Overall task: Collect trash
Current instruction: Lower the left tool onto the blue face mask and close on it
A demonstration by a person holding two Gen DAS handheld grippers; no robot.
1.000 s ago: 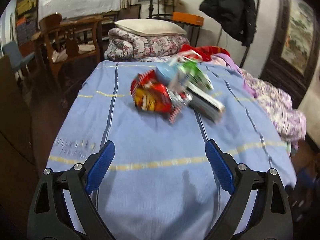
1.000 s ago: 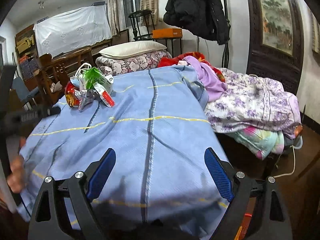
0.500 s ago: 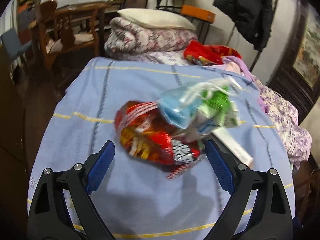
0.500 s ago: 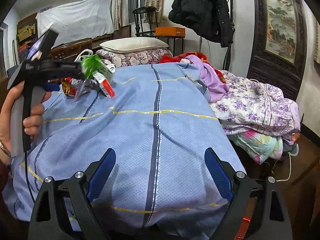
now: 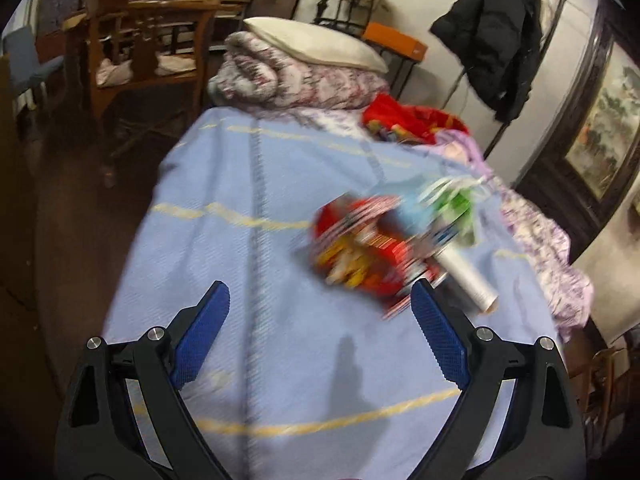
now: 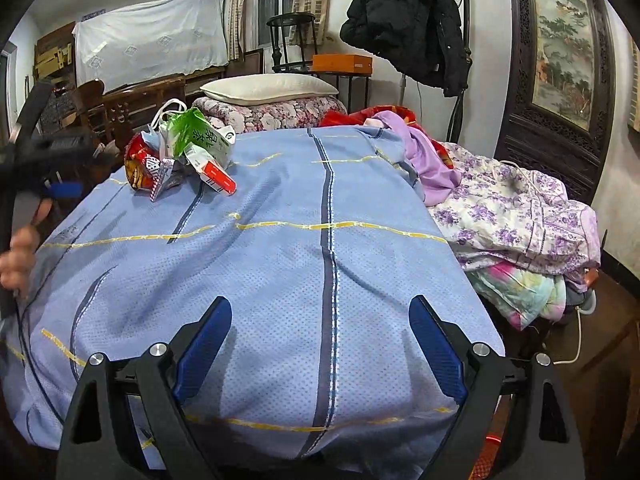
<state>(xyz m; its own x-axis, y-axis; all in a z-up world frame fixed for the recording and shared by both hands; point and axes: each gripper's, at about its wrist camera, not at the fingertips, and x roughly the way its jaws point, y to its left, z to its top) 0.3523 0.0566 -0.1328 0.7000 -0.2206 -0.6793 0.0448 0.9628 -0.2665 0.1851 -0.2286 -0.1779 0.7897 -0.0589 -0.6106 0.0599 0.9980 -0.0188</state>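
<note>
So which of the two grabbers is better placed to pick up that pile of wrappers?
The left gripper, probably: the trash pile lies just ahead of its open jaws. The right gripper, also open, sits far back across the blue bedspread.

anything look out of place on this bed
Yes: a heap of trash sits on the blue bedspread, namely a red snack bag, a crumpled green carton and a red-and-white box. Both grippers, left gripper and right gripper, are open and empty.

Ahead of the jaws spread a blue blanket (image 6: 280, 264); beyond it sat a pillow (image 6: 268, 87) on a folded quilt (image 6: 276, 114), wooden chairs (image 5: 140, 52) left, a black coat (image 6: 404, 20) and framed painting (image 6: 564, 48) right
</note>
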